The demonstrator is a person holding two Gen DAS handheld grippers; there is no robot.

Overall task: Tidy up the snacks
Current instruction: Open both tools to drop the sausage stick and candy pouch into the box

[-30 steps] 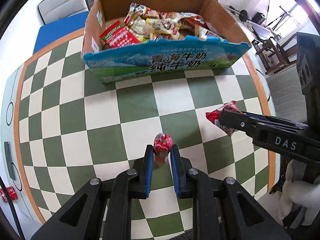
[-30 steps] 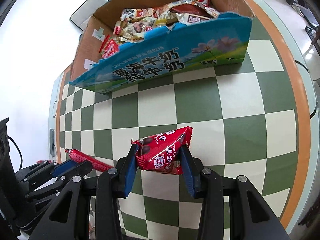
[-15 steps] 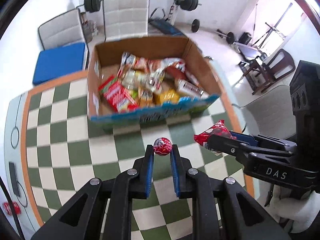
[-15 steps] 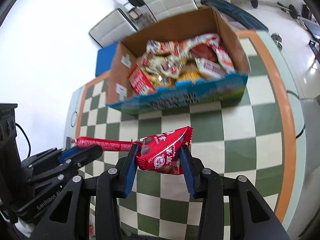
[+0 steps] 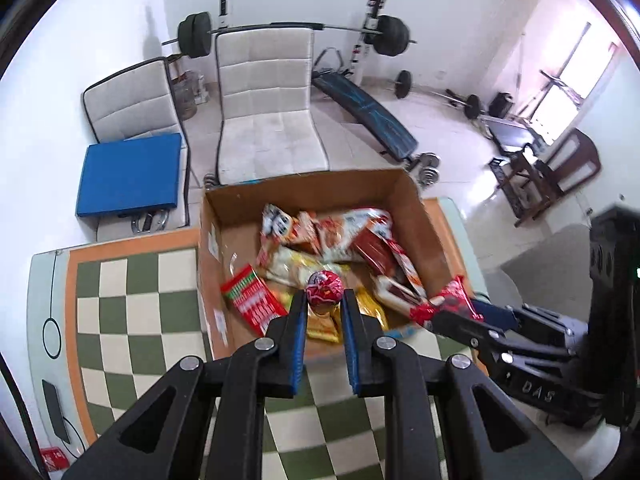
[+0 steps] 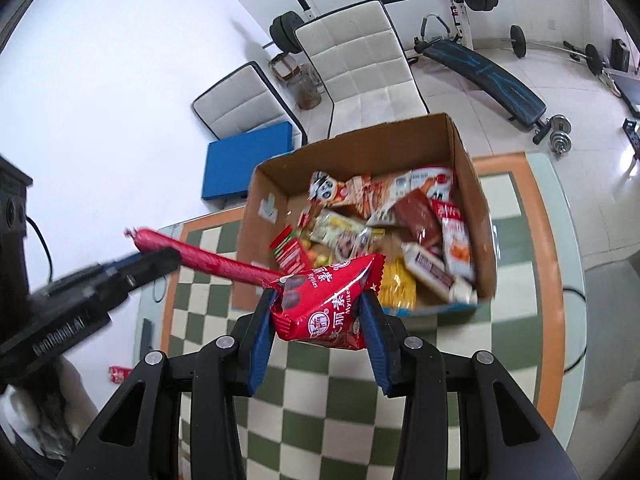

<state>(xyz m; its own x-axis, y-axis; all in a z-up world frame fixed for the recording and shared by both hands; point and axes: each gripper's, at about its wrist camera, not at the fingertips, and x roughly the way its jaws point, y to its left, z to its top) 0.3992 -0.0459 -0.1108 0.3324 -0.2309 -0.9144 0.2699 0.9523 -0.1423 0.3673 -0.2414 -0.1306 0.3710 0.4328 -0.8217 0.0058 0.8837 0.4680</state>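
1. While both arms hang above the near edge of the cardboard box, the left gripper is pinched narrow on a red sausage stick, seen end-on from the left wrist as a round red tip between the blue pads.
2. From the right wrist view, the sausage stick runs long and tilted, sticking out to the left and right of the left gripper, its right end near the red packet.
3. Right gripper is closed partway on a red snack packet; both blue pads press the packet's sides and it bulges between them.
4. From the left wrist view, the same red snack packet shows at the right gripper tip, over the box's near right corner.
5. Cardboard box sits open on the far part of the counter, which has a green and cream checked top with an orange border.
6. Inside the box is a heap of mixed snack packs: a red and green pack at the near left, yellow packs near the middle, red and white ones to the right.
7. Beyond the counter, on the floor: two white padded chairs, a blue cushion, a barbell rack and a weight bench.
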